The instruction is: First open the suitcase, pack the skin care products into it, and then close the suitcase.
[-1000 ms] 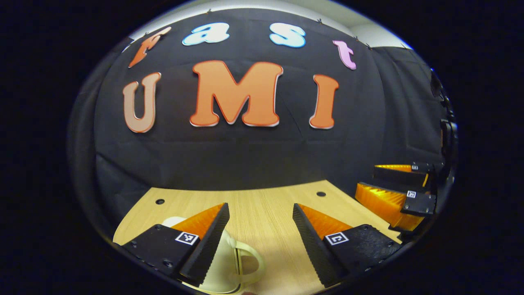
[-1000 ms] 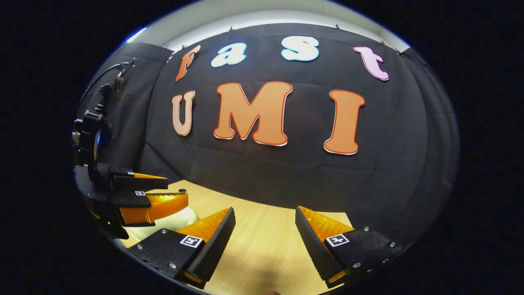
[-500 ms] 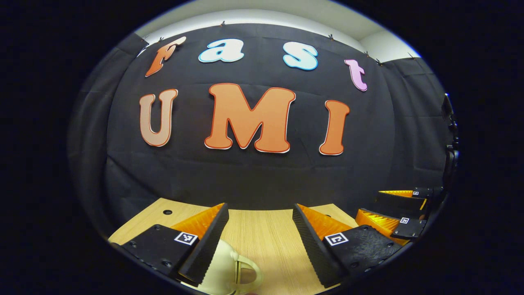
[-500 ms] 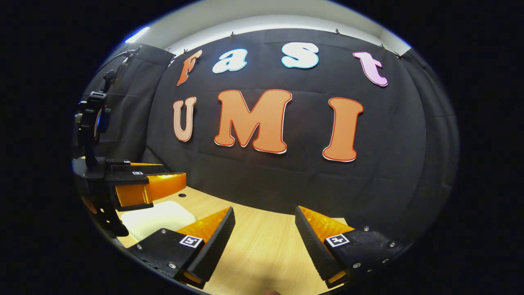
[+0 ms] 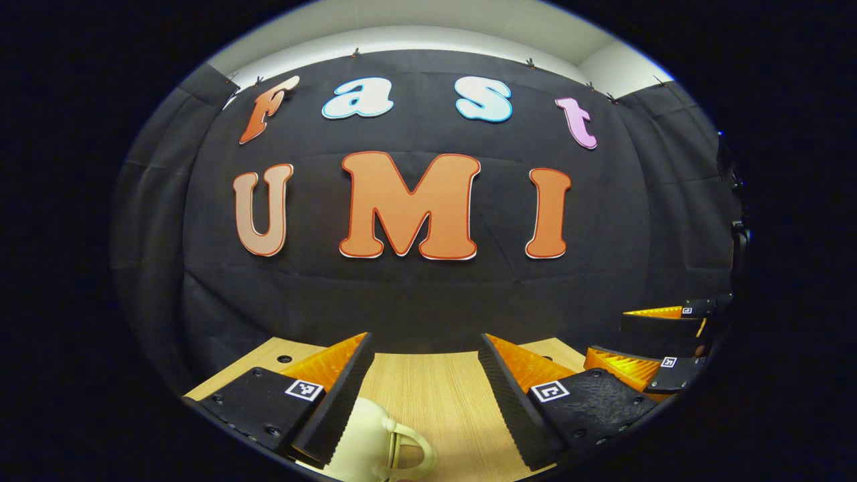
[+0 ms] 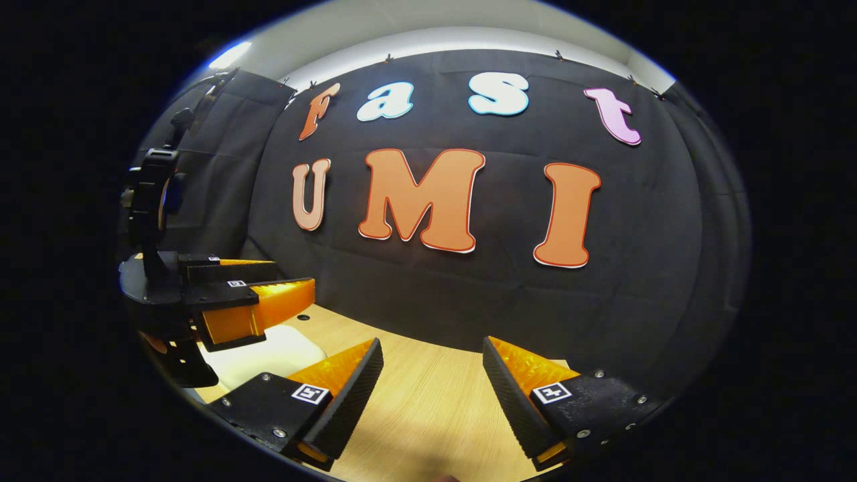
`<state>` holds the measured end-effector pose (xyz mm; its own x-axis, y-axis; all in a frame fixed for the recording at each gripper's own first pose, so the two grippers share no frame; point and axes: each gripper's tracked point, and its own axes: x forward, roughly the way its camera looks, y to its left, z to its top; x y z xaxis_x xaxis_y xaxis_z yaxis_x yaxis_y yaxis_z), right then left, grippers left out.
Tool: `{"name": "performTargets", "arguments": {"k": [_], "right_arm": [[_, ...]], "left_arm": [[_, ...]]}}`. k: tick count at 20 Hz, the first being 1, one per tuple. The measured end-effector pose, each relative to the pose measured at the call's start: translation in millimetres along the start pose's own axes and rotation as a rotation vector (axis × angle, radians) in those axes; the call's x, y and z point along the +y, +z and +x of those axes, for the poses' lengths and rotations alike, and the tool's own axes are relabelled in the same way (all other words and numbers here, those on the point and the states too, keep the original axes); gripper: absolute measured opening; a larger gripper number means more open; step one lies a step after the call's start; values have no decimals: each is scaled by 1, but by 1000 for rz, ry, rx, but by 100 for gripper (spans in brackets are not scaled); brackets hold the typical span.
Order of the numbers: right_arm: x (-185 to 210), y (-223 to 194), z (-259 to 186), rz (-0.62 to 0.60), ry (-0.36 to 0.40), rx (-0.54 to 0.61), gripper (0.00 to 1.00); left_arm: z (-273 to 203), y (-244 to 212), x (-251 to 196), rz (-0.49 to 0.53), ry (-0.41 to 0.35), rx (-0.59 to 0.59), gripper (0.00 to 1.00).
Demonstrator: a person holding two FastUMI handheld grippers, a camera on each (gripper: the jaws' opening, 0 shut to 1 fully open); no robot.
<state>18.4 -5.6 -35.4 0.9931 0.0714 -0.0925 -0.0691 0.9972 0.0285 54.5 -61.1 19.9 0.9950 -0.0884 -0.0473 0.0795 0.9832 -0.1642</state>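
A small cream suitcase (image 5: 365, 435) lies on the wooden table (image 5: 435, 388), its loop handle (image 5: 410, 447) facing right in the left gripper view. My left gripper (image 5: 424, 338) hovers over it, open, with the case's end under its left finger and nothing between the jaws. The right gripper (image 5: 608, 333) stands open at the far right of that view. In the right gripper view my right gripper (image 6: 432, 343) is open over bare table (image 6: 428, 402). To its left the left gripper (image 6: 294, 273) hangs just above the cream suitcase (image 6: 268, 348).
The black cloth wall rises close behind the table's far edge. Small round holes (image 5: 284, 359) dot the tabletop near the back. Light wood lies between and ahead of both grippers.
Both cameras have tipped upward: the wall has slid down in each view and less table shows. The left gripper has lifted slightly above the suitcase. Both grippers stay open.
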Motion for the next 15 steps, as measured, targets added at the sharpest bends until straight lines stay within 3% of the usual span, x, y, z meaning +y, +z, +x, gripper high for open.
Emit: {"name": "performTargets", "arguments": {"k": [8,15], "right_arm": [[-3,-1,-2,-6,18,-15,95],[3,9,1,1,43,-59,95]], "left_arm": [[-1,-14,-9,38,11,40,96],[-8,-8,-6,75,34,8,96]]}}
